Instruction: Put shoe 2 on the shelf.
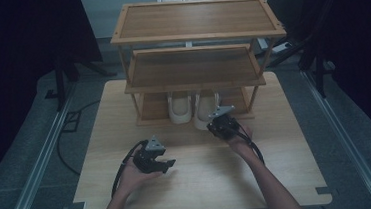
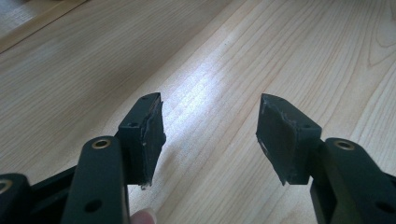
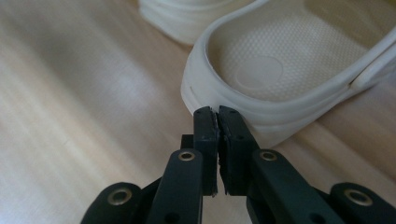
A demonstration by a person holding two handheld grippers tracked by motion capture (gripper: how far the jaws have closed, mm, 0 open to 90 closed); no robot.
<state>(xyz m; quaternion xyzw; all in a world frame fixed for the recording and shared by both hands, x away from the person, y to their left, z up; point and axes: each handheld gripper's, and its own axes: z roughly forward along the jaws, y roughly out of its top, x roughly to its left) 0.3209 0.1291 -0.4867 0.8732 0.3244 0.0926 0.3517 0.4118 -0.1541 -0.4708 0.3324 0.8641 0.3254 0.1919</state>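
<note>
Pair of cream clogs: left clog (image 1: pixel 180 108) seated on the wooden rack's (image 1: pixel 193 73) bottom shelf; right clog (image 3: pixel 280 70) still partly out, unfinished. Right gripper (image 3: pixel 217 114), jaws together, nothing held, at its heel. Left gripper (image 2: pixel 210 128), jaws apart, idle over the table (image 1: pixel 101 141).

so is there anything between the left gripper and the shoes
No: in the high view, bare tabletop separates the left gripper from the shoes.
</note>
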